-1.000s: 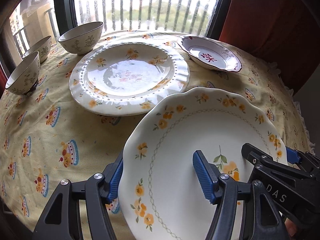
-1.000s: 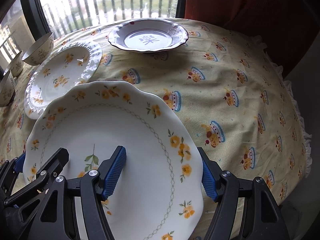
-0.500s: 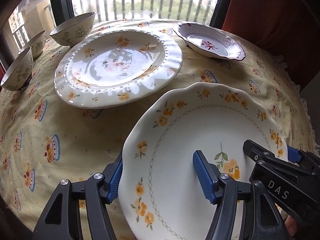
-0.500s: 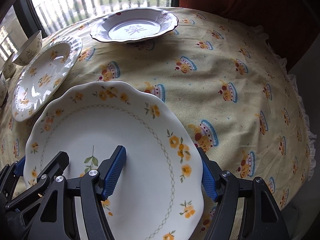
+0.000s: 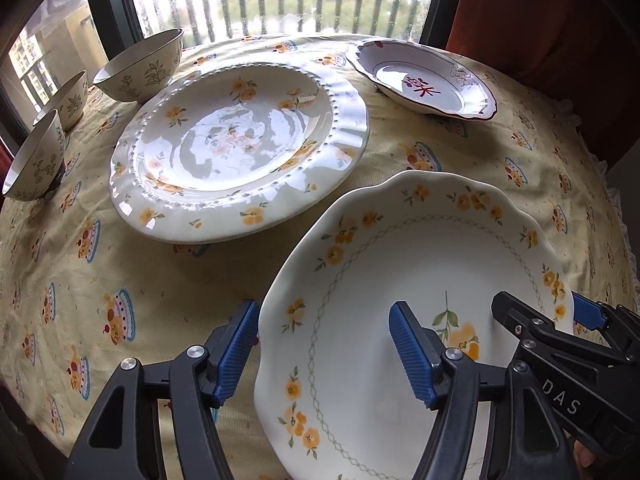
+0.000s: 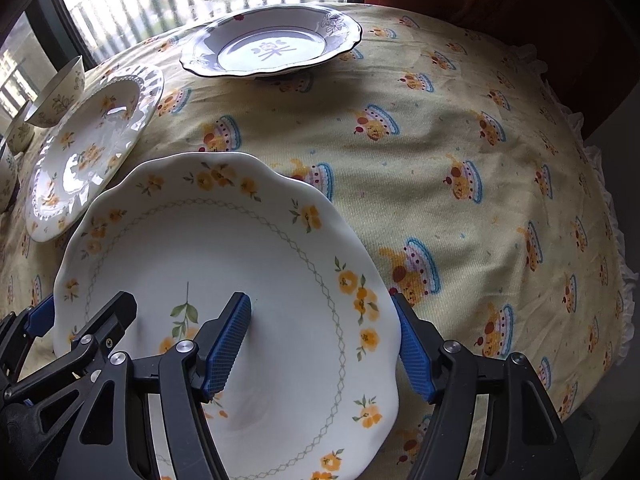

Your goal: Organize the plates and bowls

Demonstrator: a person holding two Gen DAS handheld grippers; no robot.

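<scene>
- Scalloped plate with yellow flowers [image 5: 404, 280] held off the tabletop [image 5: 132, 276], at near side, tilted; gripped from both sides.
- Left gripper [image 5: 324, 352]: fingers straddling left rim of scalloped plate, one blue pad [image 5: 236, 350] under the rim, the other [image 5: 412, 354] on the plate's upper face. Clamped on the plate, as far as visible.
- Right gripper [image 6: 320, 344]: same arrangement on right rim, one pad [image 6: 228, 344] on upper face, other pad [image 6: 414, 354] outside and below the edge. Clenched on the plate.
- Right gripper also visible in left wrist view at plate's right edge [image 5: 560, 320].
- Beaded-rim floral plate [image 5: 240, 148] flat on the tabletop, beyond and left of the held plate; rims near, not touching.
- Red-trimmed shallow dish [image 5: 420, 80] at far right, well apart from held plate; Chinese character at its centre.
- Three small bowls along far left edge: [image 5: 140, 66], [image 5: 66, 98], [image 5: 36, 160]. Nearest one tilted, resting on something dark; first just beside the beaded-rim plate.
- Yellow tablecloth with cake print [image 6: 440, 160] covering the tabletop; window with railing [image 5: 280, 0] behind.
</scene>
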